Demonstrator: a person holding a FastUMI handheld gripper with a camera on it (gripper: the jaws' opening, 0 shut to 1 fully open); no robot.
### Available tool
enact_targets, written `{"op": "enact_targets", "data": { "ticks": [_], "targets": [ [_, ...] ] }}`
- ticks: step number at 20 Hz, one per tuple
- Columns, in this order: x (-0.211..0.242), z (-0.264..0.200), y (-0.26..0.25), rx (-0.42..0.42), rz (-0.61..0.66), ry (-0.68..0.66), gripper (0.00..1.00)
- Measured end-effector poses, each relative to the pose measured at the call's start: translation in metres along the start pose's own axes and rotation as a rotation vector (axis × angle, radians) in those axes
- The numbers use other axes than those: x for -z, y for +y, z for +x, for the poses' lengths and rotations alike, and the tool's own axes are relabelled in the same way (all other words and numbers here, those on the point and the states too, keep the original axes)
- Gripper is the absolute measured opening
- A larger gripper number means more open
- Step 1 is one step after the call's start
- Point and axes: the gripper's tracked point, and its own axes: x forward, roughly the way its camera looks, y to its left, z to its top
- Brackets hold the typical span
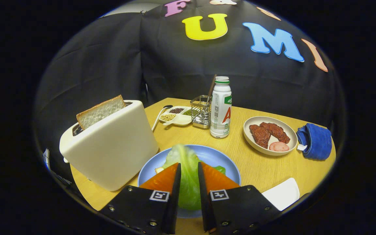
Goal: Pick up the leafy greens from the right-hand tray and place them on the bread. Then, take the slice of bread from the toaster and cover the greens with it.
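— So, what is the hand-held gripper (189,178) doing?

— Its two fingers stand a little apart, and the leafy greens (188,169) sit between them. I cannot tell if both fingers press on the leaf.

— Where is the leaf?

— Over the blue plate (222,160). A pale bit peeks out beside the left finger. It may be the bread, but I cannot tell.

— What could go wrong?

— The leaf is soft and floppy. It could slide off to one side, or stick to a finger and lift up again.

— And farther back?

— On the bench (243,153), the white toaster (109,147) stands left of the plate with a slice of bread (100,111) poking out on top. The toaster looks light. A crooked pull on the slice could tip it.
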Motion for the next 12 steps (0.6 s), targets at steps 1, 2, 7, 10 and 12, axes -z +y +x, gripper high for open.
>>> {"op": "enact_targets", "data": {
  "ticks": [1, 2, 7, 10, 12],
  "targets": [
    [-0.002, -0.003, -0.004, 0.006, 0.003, -0.006, 0.34],
    [-0.005, -0.005, -0.005, 0.007, 0.007, -0.017, 0.34],
    [-0.019, -0.028, -0.007, 0.022, 0.0, -0.081, 0.36],
    [-0.029, -0.044, 0.0, 0.043, -0.013, -0.151, 0.36],
    [-0.037, -0.056, 0.007, 0.057, -0.017, -0.205, 0.36]
  ]
}}
